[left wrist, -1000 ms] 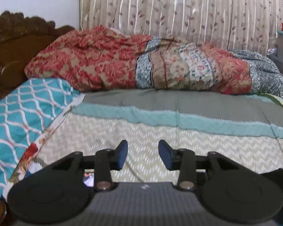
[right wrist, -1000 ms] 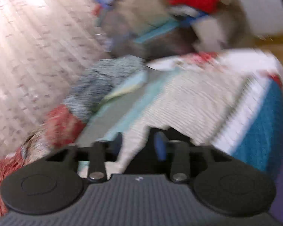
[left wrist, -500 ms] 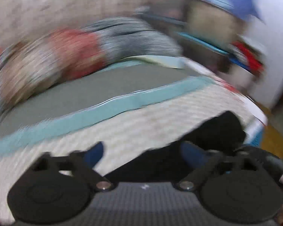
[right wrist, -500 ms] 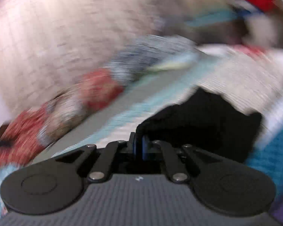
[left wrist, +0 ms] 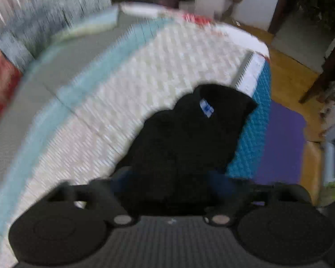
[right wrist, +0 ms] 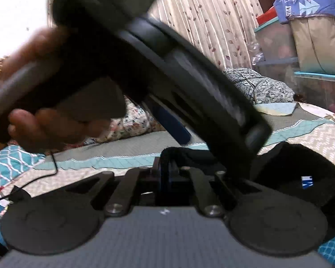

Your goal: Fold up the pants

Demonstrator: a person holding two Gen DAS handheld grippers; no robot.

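1. Right gripper (right wrist: 167,174) is clamped tight on a fold of the black pants (right wrist: 279,167), pinning one edge.
2. Left gripper (left wrist: 170,178), jaws just closing, straddles the pants (left wrist: 189,138); blur hides any contact, probably a second hold.
3. The pants lie bunched at the bedspread (left wrist: 145,71) edge.

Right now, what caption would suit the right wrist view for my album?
The right gripper pinches the black pants on the quilted bedspread as a hand brings the left gripper over.
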